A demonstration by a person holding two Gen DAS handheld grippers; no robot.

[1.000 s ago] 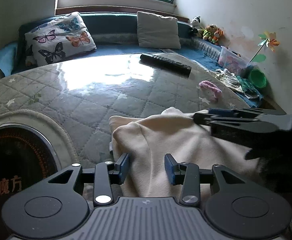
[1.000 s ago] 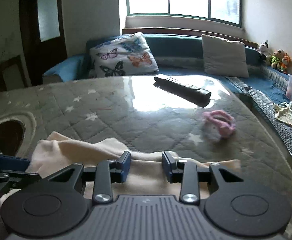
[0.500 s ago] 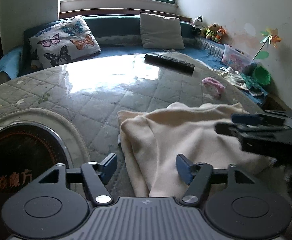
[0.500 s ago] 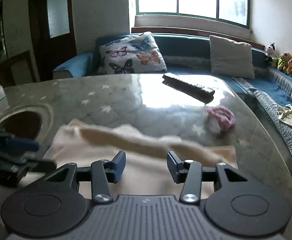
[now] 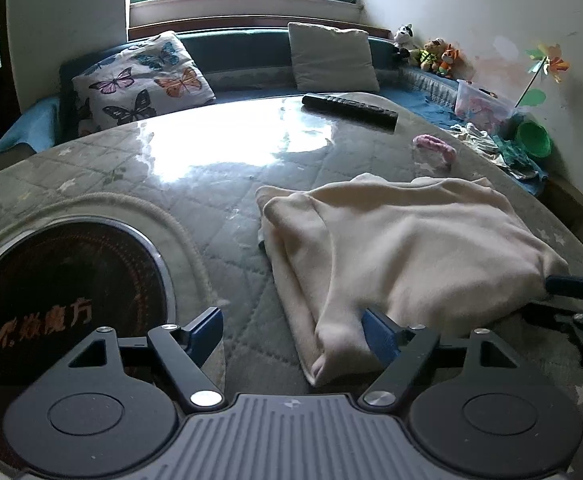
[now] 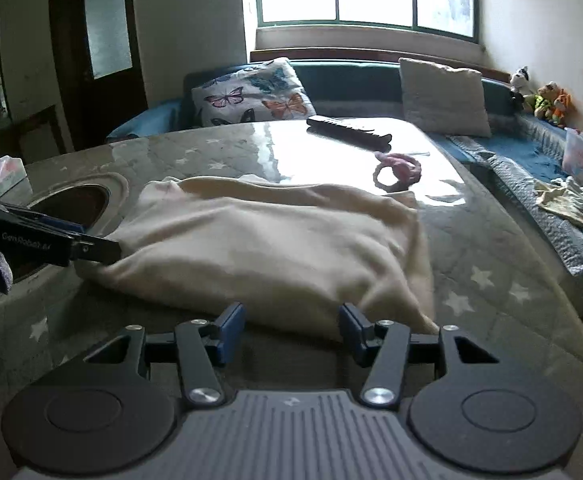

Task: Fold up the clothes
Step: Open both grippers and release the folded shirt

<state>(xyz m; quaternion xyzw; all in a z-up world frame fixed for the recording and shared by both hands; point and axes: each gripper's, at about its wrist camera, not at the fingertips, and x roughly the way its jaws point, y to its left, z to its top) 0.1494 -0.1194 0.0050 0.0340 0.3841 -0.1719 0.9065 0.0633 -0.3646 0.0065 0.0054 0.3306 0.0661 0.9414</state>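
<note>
A cream garment [image 5: 403,248] lies folded into a thick rectangle on the quilted, glass-topped table [image 5: 219,184]. My left gripper [image 5: 291,332] is at its near left corner. Its jaws are opening wide, and the cloth corner rests loose against the right finger [image 5: 377,334], not pinched. In the right wrist view the garment [image 6: 275,240] spreads just ahead of my right gripper [image 6: 291,324]. Its jaws are also opening, with only the cloth's near edge at the fingertips. Each gripper shows at the edge of the other's view: the right gripper [image 5: 571,292] and the left gripper [image 6: 51,240].
A round cooktop [image 5: 63,292] is set into the table at the left. A black remote [image 5: 349,110] and a pink hair tie [image 5: 433,148] lie beyond the garment. A tissue box [image 6: 1,174] stands far left. The table edge [image 6: 531,280] curves past a blue sofa with pillows.
Both grippers have opened, let go of the cream garment and drawn back from it. The garment now lies flat and spread wider; the right gripper has slid away along its near edge.
</note>
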